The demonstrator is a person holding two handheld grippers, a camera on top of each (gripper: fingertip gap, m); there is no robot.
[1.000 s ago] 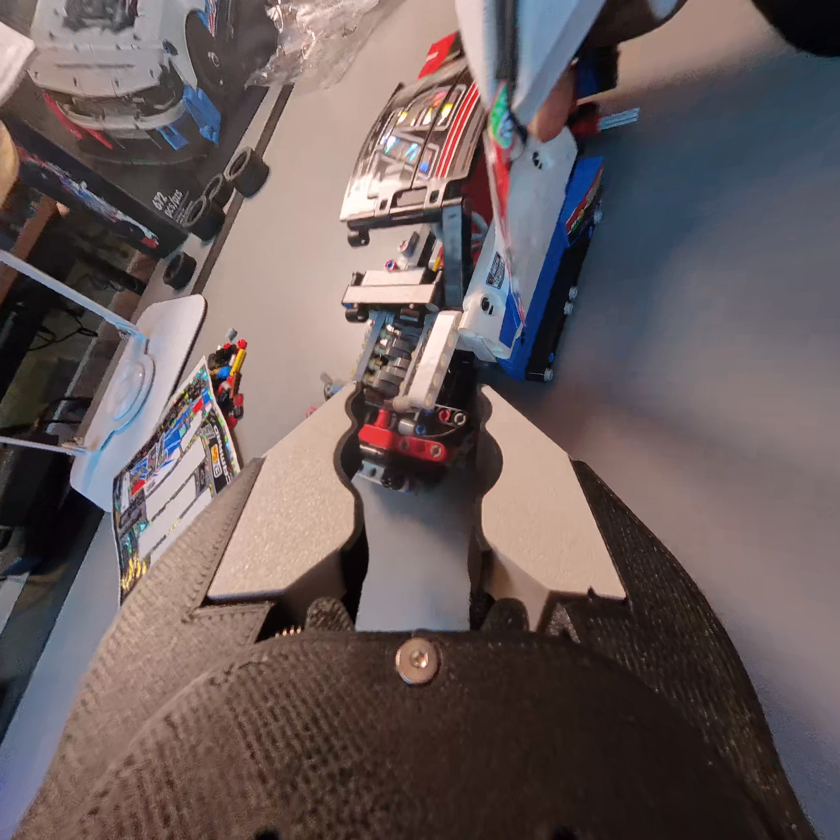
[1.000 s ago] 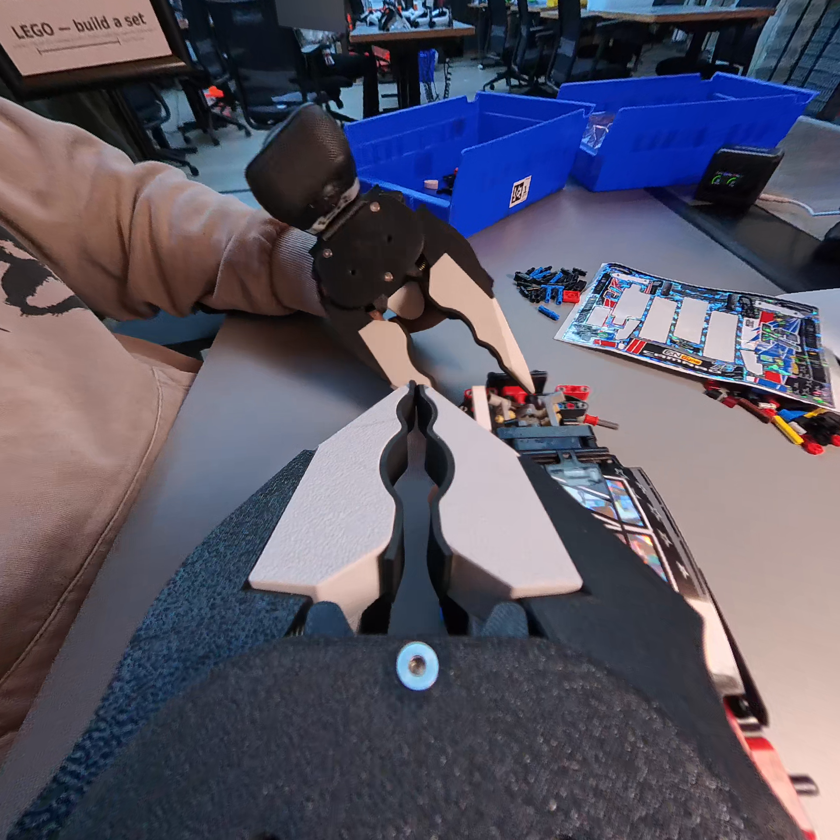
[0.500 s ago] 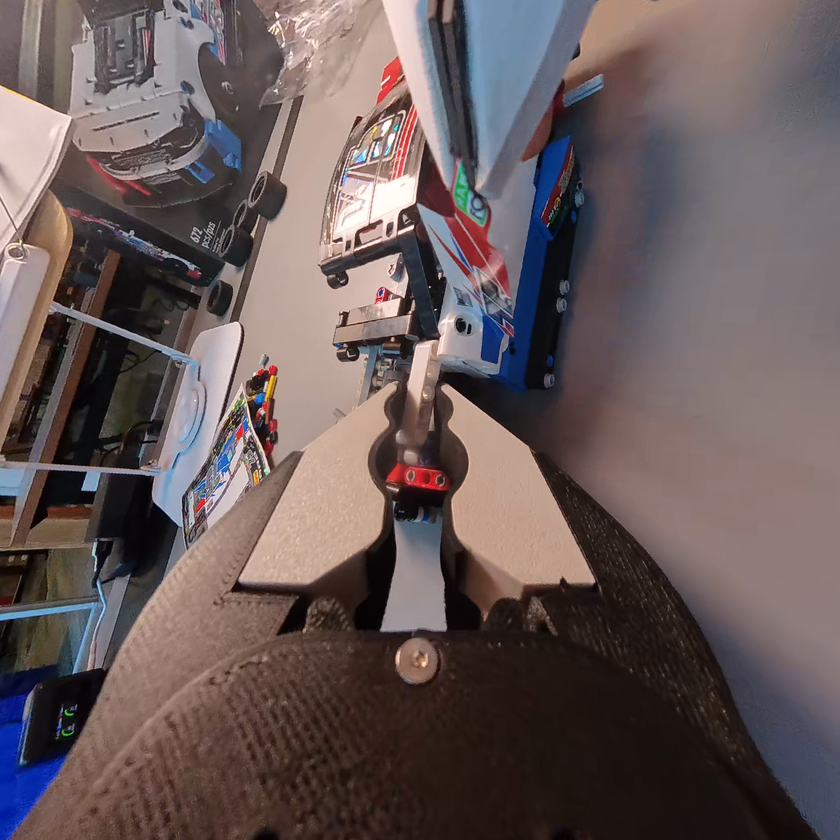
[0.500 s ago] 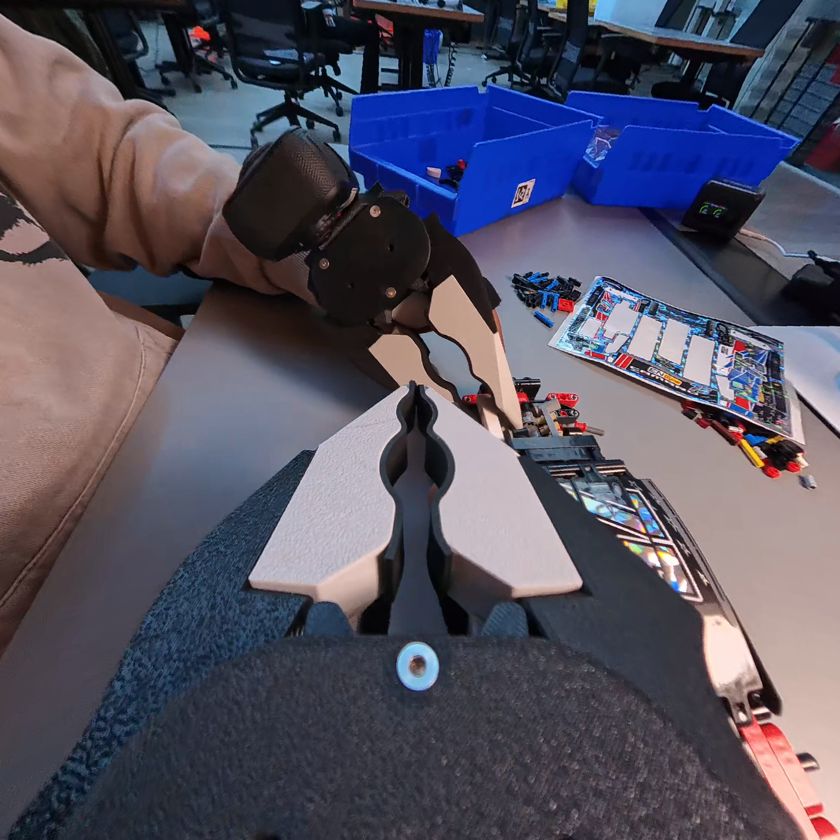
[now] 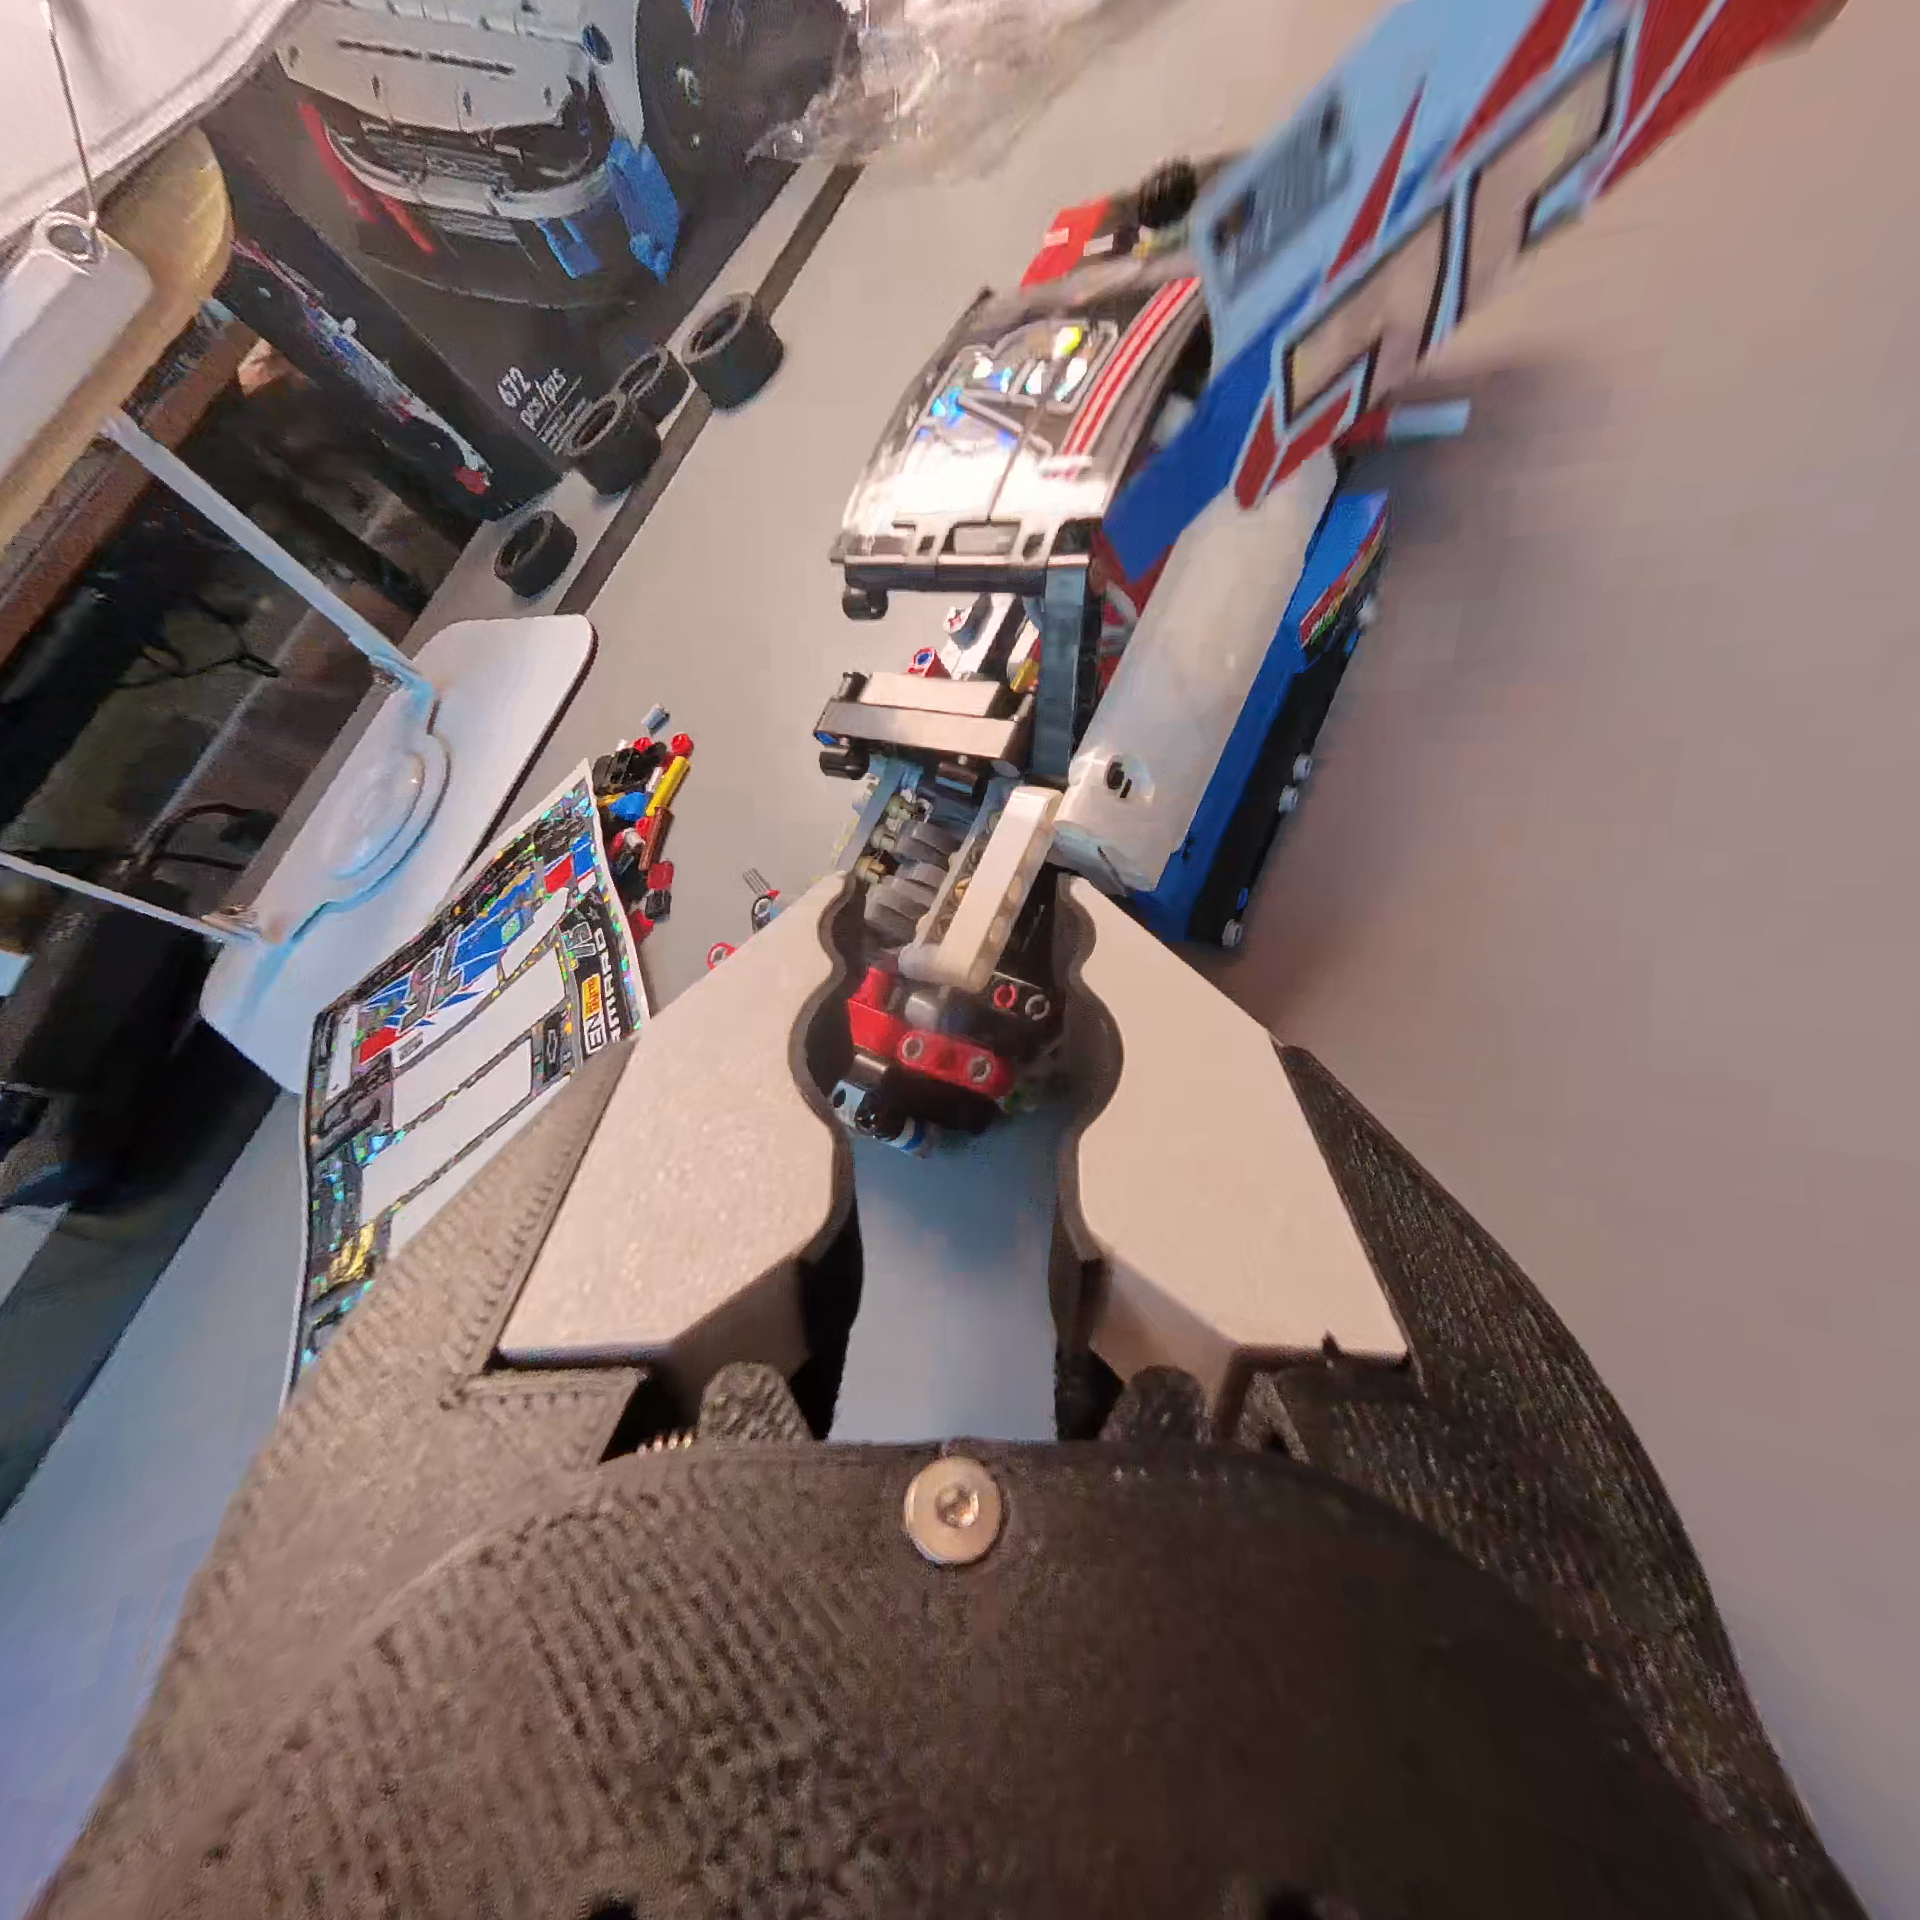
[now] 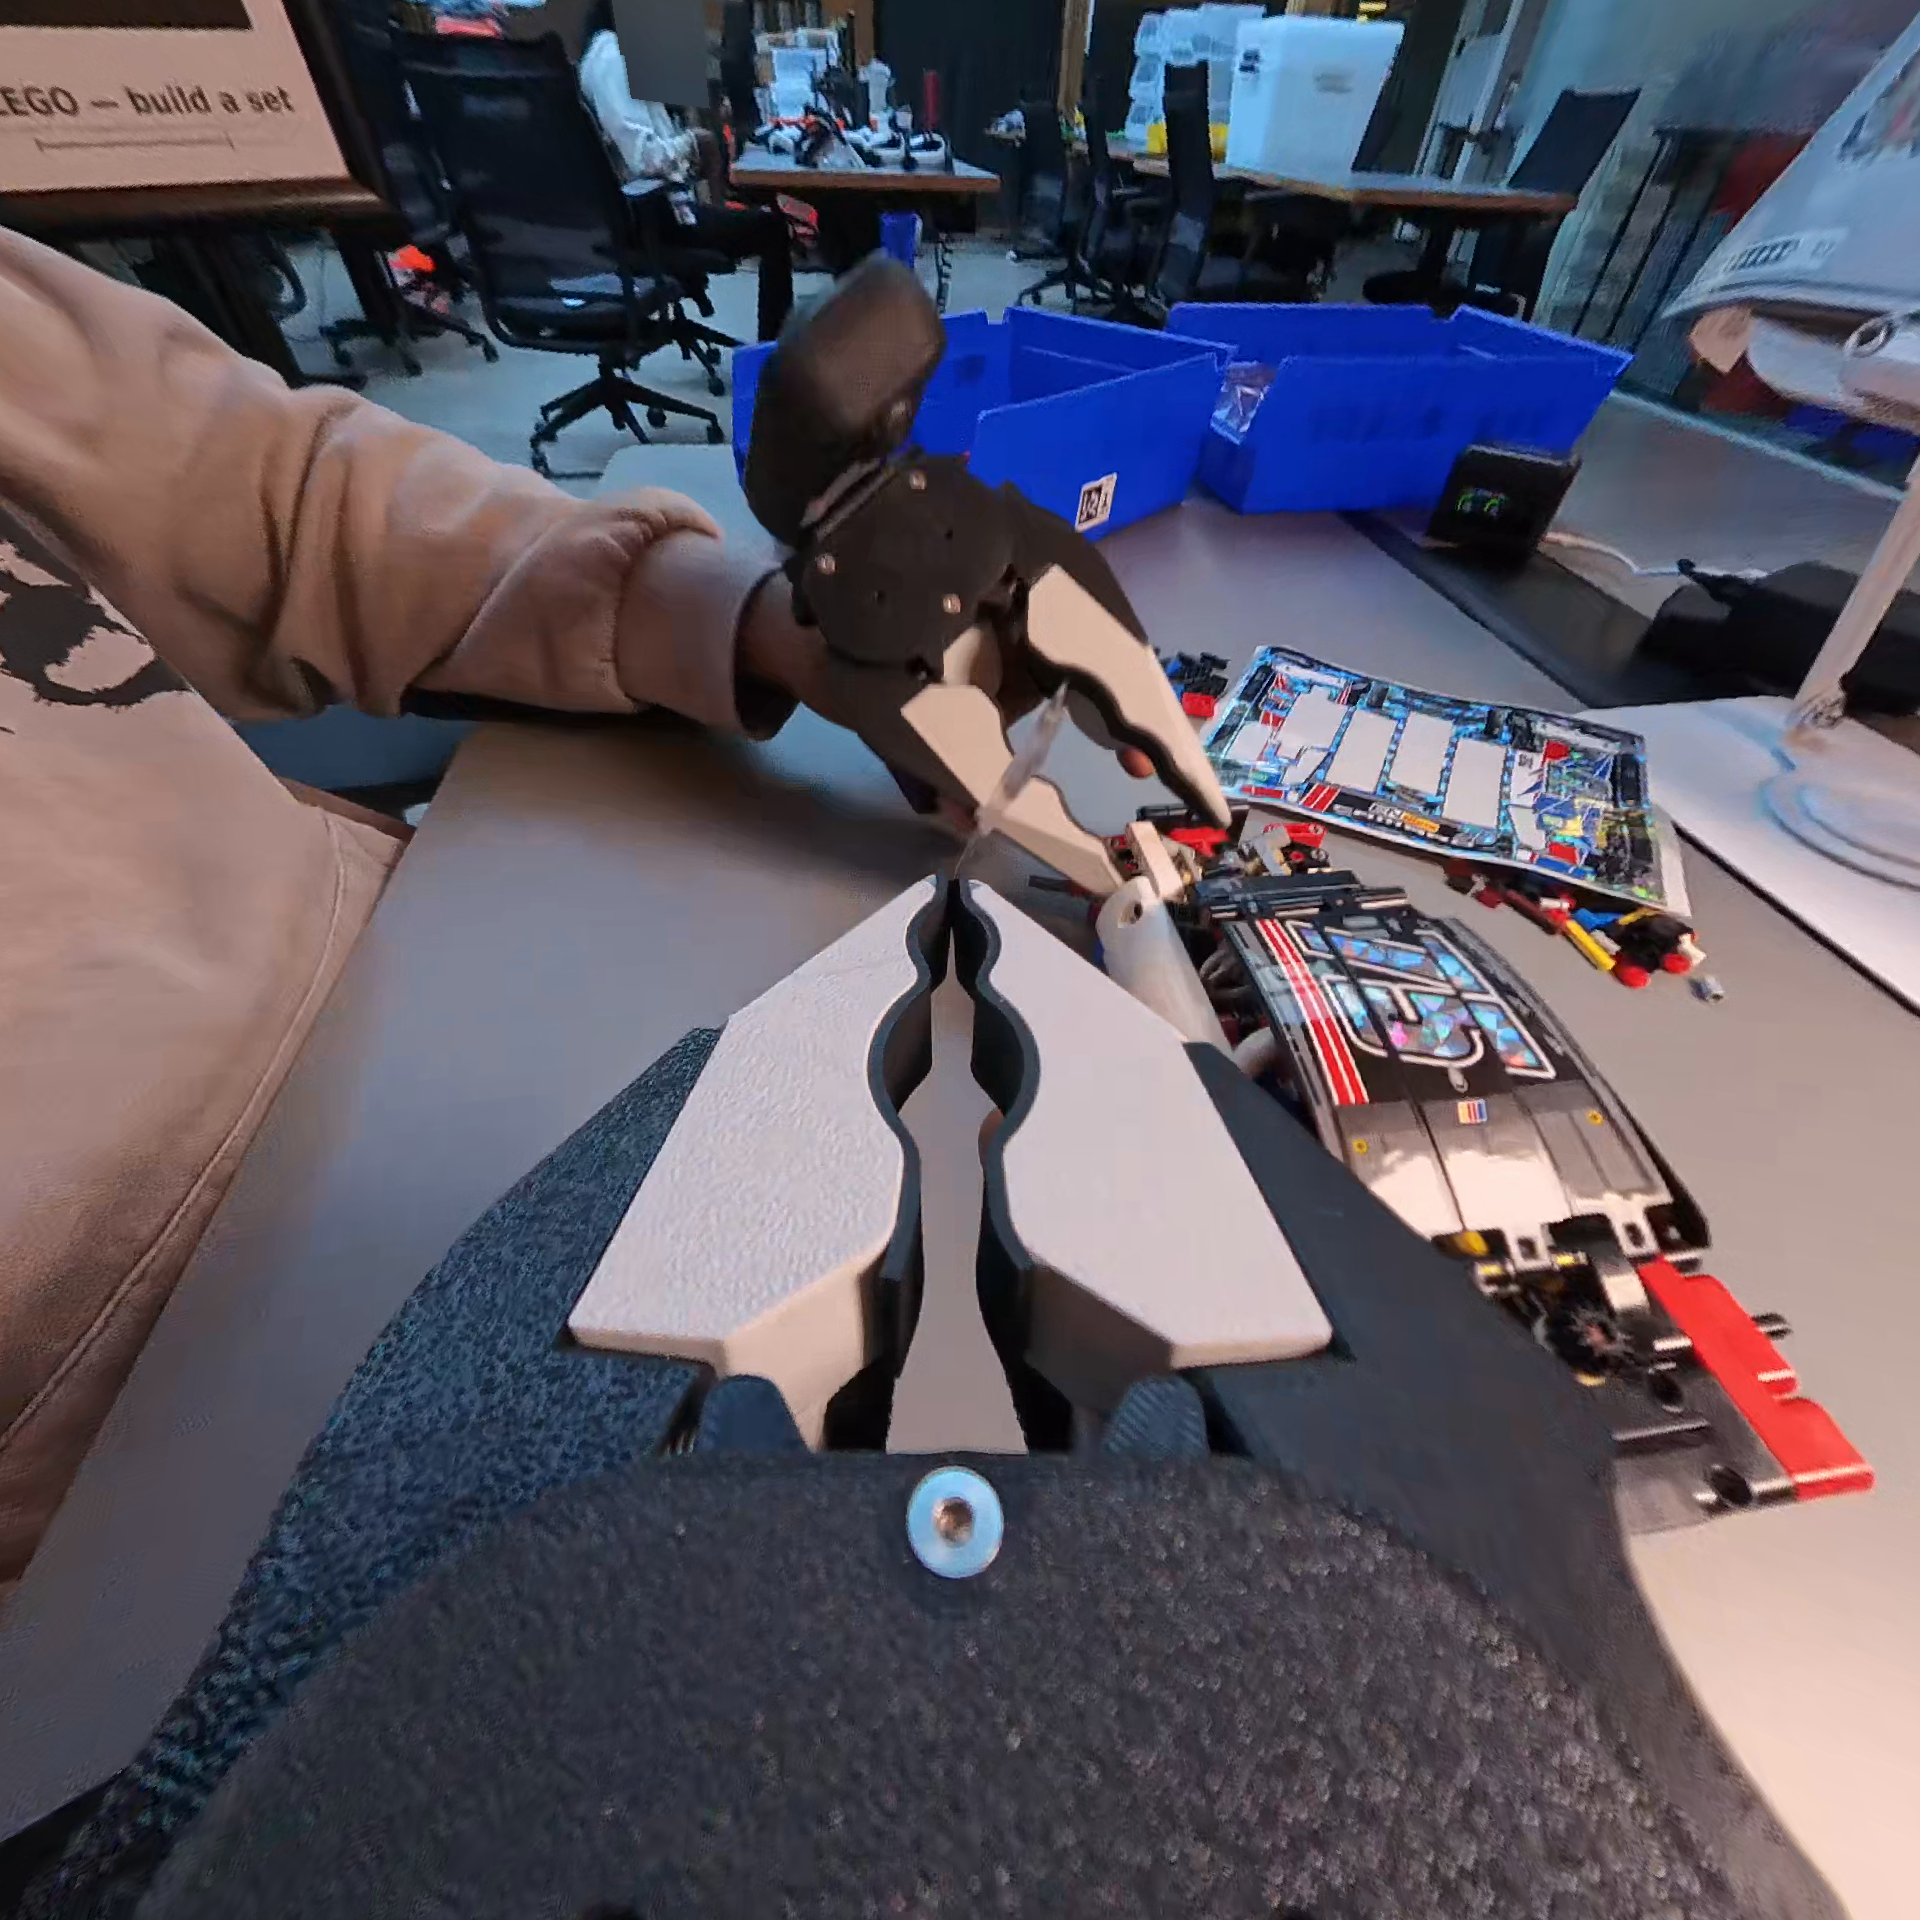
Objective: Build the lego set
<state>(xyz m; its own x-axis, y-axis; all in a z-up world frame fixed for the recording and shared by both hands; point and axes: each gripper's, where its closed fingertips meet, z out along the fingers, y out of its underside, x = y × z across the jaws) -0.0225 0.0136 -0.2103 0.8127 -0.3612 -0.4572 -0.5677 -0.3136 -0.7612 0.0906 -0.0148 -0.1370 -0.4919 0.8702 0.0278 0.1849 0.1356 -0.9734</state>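
The lego car [image 5: 1039, 436] lies on the grey table, with a black roof, shiny stickers and a blue and white side; it also shows in the right wrist view [image 6: 1455, 1060]. My left gripper [image 5: 951, 904] is open, its fingers astride the car's end where a white beam [image 5: 987, 883] and a red piece [image 5: 935, 1049] sit. It also shows in the right wrist view [image 6: 1169, 852]. My right gripper [image 6: 951, 883] is shut on a thin sticker [image 6: 1018, 769], seen edge-on just left of the car. In the left wrist view the sticker [image 5: 1455, 208] is a blurred red, white and blue patch.
A sticker sheet [image 5: 468, 997] [image 6: 1434, 769] and loose small pieces [image 5: 644, 810] [image 6: 1590, 925] lie beside the car. Several black tyres [image 5: 665, 384] sit by the set's box [image 5: 468, 208]. A white stand base [image 5: 416, 779], blue bins [image 6: 1143, 405] and a person's sleeve [image 6: 312, 551] border the table. My hands' fingertips stand some 15 cm from each other.
My left gripper's fingers, narrowed around the white beam half a second ago, have spread wider. My right gripper has drawn back from the car's side, and the sticker now sticks out beyond its tips.
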